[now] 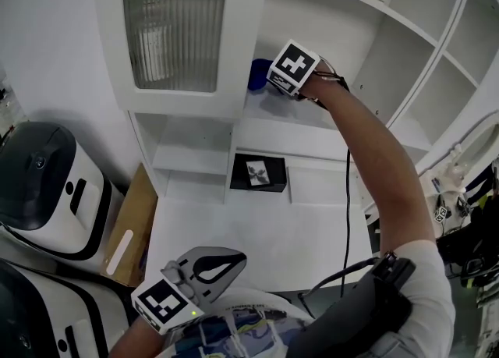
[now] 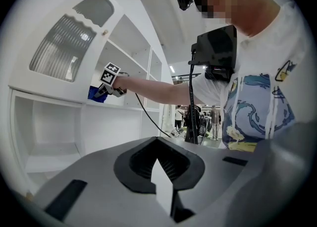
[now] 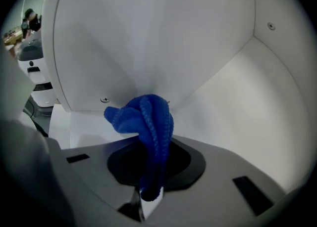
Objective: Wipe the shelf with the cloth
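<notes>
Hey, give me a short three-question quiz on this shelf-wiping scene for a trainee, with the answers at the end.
1. True or false: the left gripper holds the blue cloth.
2. Where is the right gripper? A) in the shelf compartment beside the open door; B) low by the person's shirt; C) on the floor.
3. What dark thing lies on the ledge below that compartment?
Key: 1 false, its jaws are shut on nothing, and the right gripper has the cloth; 2 A; 3 a black box.
</notes>
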Demonstrator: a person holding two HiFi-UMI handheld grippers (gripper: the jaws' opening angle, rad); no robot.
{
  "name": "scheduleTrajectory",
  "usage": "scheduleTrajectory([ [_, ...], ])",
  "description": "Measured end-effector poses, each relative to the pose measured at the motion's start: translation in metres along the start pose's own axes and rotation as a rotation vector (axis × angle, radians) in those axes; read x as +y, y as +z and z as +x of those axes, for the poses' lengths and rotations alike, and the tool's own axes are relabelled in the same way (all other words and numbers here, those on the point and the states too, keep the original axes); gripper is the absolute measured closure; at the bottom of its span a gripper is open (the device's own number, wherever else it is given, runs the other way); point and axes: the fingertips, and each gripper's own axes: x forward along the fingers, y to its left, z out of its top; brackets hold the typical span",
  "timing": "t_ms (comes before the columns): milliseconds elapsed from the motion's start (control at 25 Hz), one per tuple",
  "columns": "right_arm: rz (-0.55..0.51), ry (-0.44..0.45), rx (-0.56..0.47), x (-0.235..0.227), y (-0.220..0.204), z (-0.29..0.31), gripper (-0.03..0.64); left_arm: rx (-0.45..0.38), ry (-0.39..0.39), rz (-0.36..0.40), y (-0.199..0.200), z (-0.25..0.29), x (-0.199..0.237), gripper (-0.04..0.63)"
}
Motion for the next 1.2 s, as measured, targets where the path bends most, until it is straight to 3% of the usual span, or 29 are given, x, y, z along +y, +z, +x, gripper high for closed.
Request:
scheduleTrajectory([
  [160, -0.038, 0.020, 0.010, 0.014, 0.007, 0.012, 0.549, -0.005, 0.009, -0.003, -0.001, -0.005, 0.002, 0.592],
  [360, -0.039, -0.001, 0.049, 0.003, -0.016, 0.014, 0.549, -0.003, 0.002, -0.014, -0.001, -0.004, 0.006, 0.592],
  [1200, 0.095, -0.125, 0.325, -0.078, -0.203, -0.023, 0.549, 0.021, -0.136, 0.003, 0.001, 0.045, -0.008, 0.592],
])
